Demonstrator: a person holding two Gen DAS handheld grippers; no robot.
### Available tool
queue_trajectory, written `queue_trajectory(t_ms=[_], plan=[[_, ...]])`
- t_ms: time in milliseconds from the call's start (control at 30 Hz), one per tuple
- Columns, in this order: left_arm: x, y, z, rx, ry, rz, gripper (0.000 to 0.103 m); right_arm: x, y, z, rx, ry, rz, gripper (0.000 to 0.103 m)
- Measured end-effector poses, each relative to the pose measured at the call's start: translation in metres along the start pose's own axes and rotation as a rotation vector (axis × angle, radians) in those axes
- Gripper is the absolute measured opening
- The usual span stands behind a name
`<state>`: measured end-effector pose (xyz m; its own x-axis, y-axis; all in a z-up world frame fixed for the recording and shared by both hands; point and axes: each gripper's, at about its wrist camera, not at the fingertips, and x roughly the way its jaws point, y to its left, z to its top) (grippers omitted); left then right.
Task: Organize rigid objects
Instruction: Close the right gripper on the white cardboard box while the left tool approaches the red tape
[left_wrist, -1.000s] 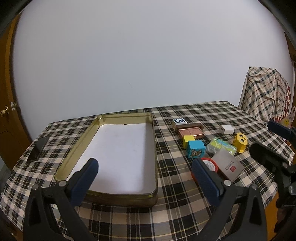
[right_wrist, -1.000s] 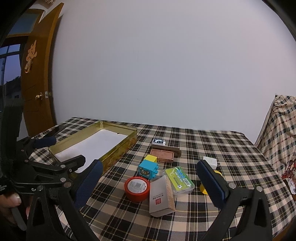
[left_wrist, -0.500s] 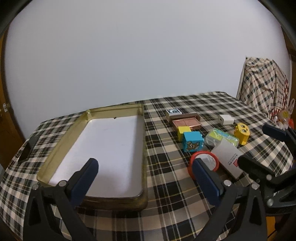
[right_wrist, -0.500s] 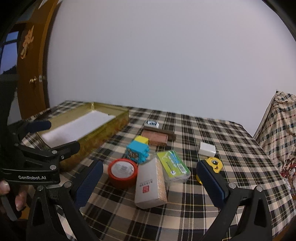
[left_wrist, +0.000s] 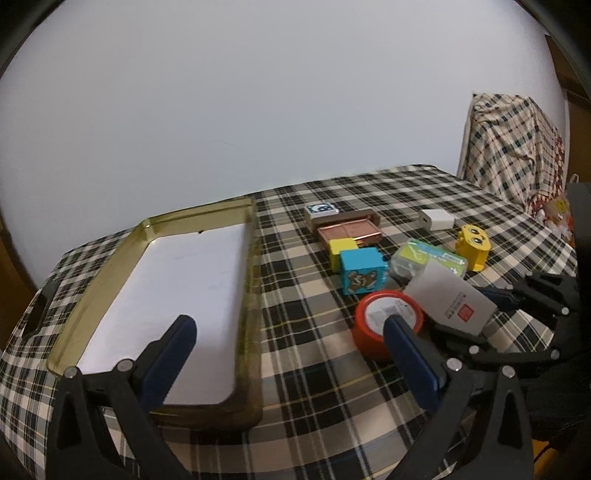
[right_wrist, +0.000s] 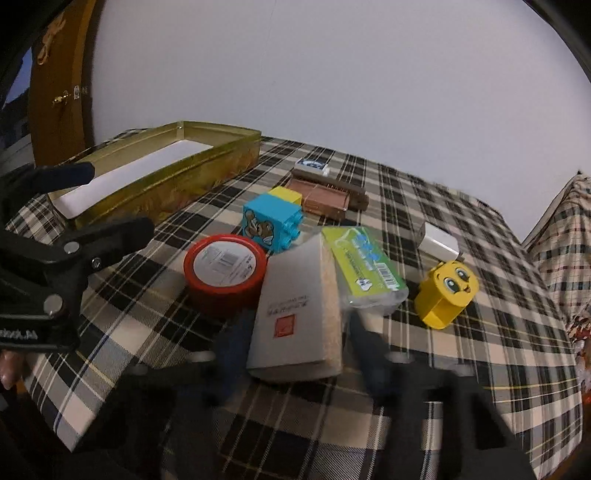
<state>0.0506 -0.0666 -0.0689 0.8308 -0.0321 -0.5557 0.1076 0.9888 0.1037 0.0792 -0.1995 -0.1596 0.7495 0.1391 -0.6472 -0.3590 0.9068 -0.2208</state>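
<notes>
A white box (right_wrist: 295, 295) with a red square mark lies among the loose objects on the plaid table. My right gripper (right_wrist: 295, 343) is closing, its blurred fingers against the box's two long sides. In the left wrist view the white box (left_wrist: 447, 299) has the right gripper (left_wrist: 476, 314) around it. A red tape roll (right_wrist: 225, 266) touches the box's left corner. My left gripper (left_wrist: 288, 325) is open and empty, low over the near end of the gold tray (left_wrist: 251, 295), one fingertip in front of the red tape roll (left_wrist: 365, 343).
Behind the box sit a blue bear block (right_wrist: 269, 221), a yellow block (right_wrist: 286, 194), a green case (right_wrist: 365, 266), a yellow chick toy (right_wrist: 447, 291), a white charger (right_wrist: 439, 242) and a brown case (right_wrist: 325, 195). A plaid-covered chair (left_wrist: 509, 147) stands to the right.
Both grippers have come down and closer to the table. The right gripper's wide-open fingers have closed in around the white box. The left gripper stays open.
</notes>
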Motion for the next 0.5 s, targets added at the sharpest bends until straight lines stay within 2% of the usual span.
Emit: queue_trajectory(t_ms=[133, 367, 500], plan=[[0.001, -0.010, 0.002, 0.033, 0.001, -0.019, 0.103, -0.001, -0.004, -0.001, 0.022, 0.002, 0.025, 0.049], [0.012, -0.027, 0.007, 0.081, 0.031, -0.039, 0.101, -0.018, -0.025, 0.000, 0.100, -0.101, 0.008, 0.048], [0.020, -0.041, 0.008, 0.112, 0.068, -0.090, 0.090, -0.022, -0.039, -0.001, 0.144, -0.145, 0.036, 0.048]])
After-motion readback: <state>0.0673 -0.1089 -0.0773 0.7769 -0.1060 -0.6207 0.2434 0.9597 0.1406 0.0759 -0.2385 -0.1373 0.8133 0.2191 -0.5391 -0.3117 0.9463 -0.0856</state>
